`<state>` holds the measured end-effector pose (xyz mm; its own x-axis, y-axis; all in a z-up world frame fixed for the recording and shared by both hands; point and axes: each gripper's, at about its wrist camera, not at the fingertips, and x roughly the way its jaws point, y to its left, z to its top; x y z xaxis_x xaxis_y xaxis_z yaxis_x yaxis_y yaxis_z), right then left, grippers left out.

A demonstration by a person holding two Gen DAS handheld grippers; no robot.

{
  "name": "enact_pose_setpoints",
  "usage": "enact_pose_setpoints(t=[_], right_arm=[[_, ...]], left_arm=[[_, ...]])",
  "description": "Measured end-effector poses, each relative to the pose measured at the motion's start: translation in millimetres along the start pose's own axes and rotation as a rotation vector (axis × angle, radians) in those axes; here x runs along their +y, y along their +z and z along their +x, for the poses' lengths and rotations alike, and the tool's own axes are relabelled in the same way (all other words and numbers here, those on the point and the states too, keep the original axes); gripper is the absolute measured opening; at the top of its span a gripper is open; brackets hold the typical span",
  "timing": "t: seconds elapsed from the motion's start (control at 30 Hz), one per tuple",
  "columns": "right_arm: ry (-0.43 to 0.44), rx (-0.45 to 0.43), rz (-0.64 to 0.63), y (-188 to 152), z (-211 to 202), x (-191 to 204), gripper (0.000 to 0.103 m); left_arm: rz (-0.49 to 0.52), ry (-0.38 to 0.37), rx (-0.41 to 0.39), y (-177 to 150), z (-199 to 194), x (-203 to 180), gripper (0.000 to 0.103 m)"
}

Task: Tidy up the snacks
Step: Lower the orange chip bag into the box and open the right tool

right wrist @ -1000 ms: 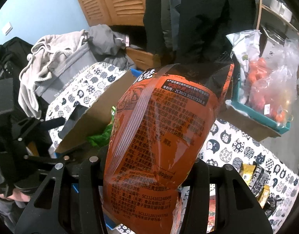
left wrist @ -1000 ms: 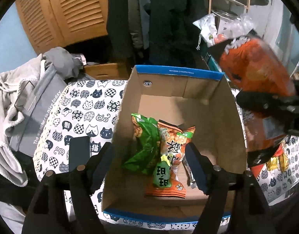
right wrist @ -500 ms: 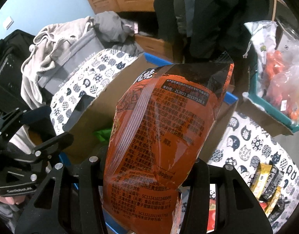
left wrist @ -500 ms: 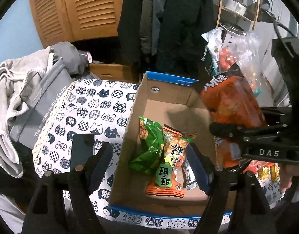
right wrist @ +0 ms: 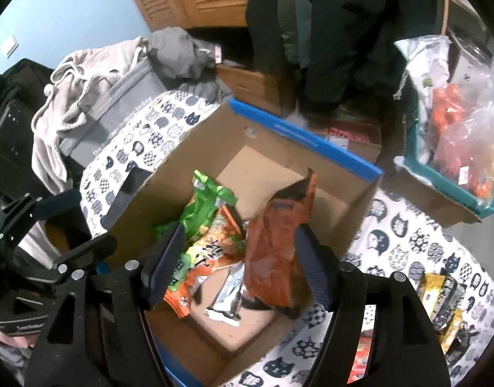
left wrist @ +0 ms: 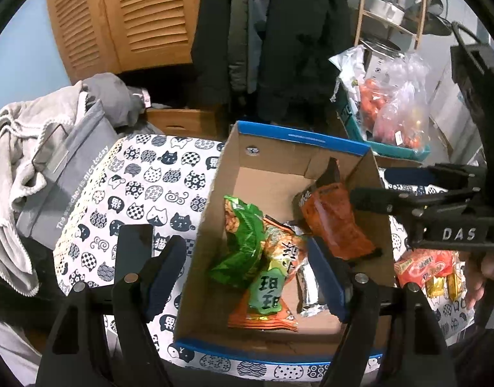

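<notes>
The right gripper (right wrist: 240,264) hangs over the open cardboard box (right wrist: 327,148), its jaws opening. The orange snack bag (right wrist: 276,258) sits between them but the pads no longer press on it; it stands slumped in the box's right side, leaning against the wall, its dark top edge poking upward. This looks like the drop itself, the bag let go from above so it settles beside the others rather than on top of them. Those others lie toward the middle of the box: a green bag (left wrist: 243,242), an orange-and-green packet (left wrist: 269,290) overlapping it, and a silver wrapper (left wrist: 311,293) flat on the bottom. The left gripper (left wrist: 247,277) waits at the box's near-left corner with its fingers spread wide and nothing in them. I would guess it hovers there to steady the box if it shifts, though it does not clearly touch it. More packets (right wrist: 443,300) lie on the cat-print tablecloth (left wrist: 143,180) to the right, outside the box, so the sorting seems unfinished.
</notes>
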<state>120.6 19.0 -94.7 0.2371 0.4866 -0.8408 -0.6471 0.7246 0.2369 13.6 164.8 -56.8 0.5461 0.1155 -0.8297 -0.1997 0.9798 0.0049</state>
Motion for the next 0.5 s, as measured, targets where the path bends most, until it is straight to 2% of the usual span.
enact_pose_setpoints(t=[0.5], right_arm=[[-0.113,-0.056,0.014,-24,-51,-36,0.079]], left_arm=[[0.086,-0.06,-0.009,4,-6,-47,0.08]])
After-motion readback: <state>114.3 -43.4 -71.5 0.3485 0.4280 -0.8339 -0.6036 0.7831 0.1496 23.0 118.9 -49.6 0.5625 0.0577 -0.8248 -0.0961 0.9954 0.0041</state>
